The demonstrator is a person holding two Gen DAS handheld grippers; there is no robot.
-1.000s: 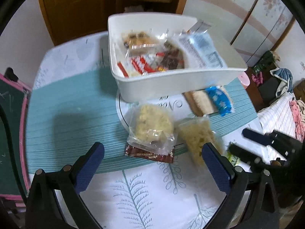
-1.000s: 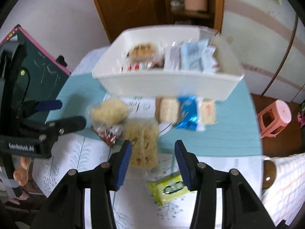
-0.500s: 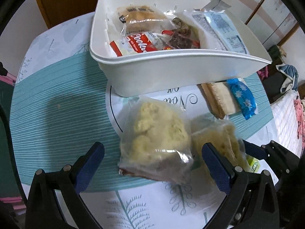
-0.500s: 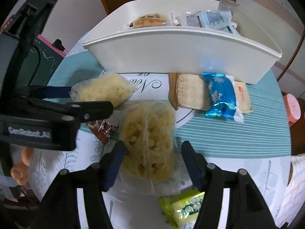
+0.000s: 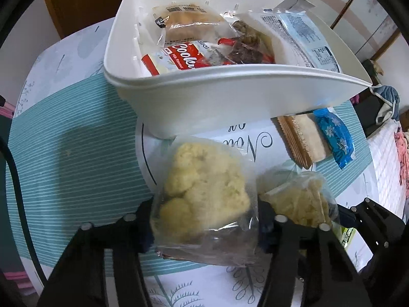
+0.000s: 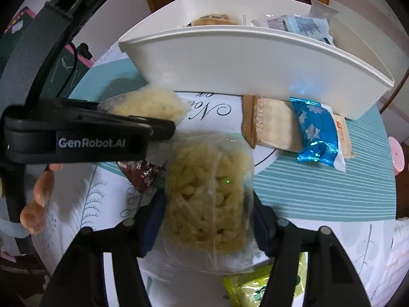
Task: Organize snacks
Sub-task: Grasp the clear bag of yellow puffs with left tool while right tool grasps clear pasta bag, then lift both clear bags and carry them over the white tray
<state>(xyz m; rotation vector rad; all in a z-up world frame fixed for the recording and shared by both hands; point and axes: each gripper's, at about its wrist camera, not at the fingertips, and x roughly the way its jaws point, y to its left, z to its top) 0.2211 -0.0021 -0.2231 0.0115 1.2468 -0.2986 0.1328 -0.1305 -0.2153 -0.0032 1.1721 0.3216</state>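
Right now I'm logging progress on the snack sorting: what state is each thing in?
white bin: open, partly filled.
left gripper: closing on the puffy snack bag.
right gripper: closing on the curly snack bag.
blue wrapper: sealed, lying outside the bin.

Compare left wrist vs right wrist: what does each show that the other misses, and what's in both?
Left wrist only: the white bin's inside, with a red cookie pack and dark wrapped candies.

Right wrist only: a green packet near the bottom edge in full, a person's fingers on the left gripper's body, a pink stool.

Both: the bin, the puffed-snack bag between the left gripper as its jaws close, the twisted-snack bag between the closing right gripper, the blue wrapper, the wafer pack.
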